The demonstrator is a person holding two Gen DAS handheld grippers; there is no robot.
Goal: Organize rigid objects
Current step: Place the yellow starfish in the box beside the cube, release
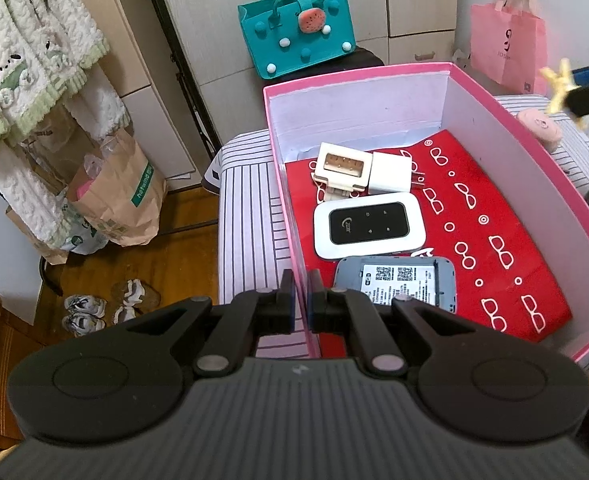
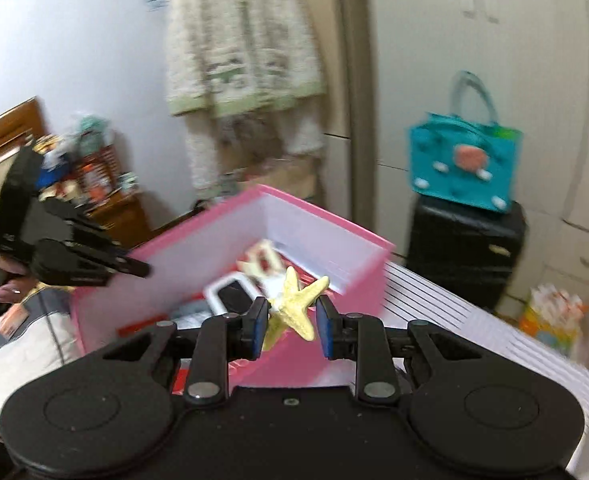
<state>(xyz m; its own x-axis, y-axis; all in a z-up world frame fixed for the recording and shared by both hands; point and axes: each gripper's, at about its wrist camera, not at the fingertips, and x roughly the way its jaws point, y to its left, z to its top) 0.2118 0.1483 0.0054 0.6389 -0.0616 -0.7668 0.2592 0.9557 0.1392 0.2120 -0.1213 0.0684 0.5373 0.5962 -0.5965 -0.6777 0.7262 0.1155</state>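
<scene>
My right hand-held gripper [image 2: 290, 322] grips a yellow starfish [image 2: 294, 308] at centre frame, above the pink box [image 2: 222, 236]. My left hand-held gripper [image 1: 302, 300] pinches the box's wall at lower centre, routers inside.

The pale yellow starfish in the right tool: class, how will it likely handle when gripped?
The pale yellow starfish probably stays stiff: its arms hold shape. Likely light. It may pivot, since the right tool pinches only the middle.
</scene>
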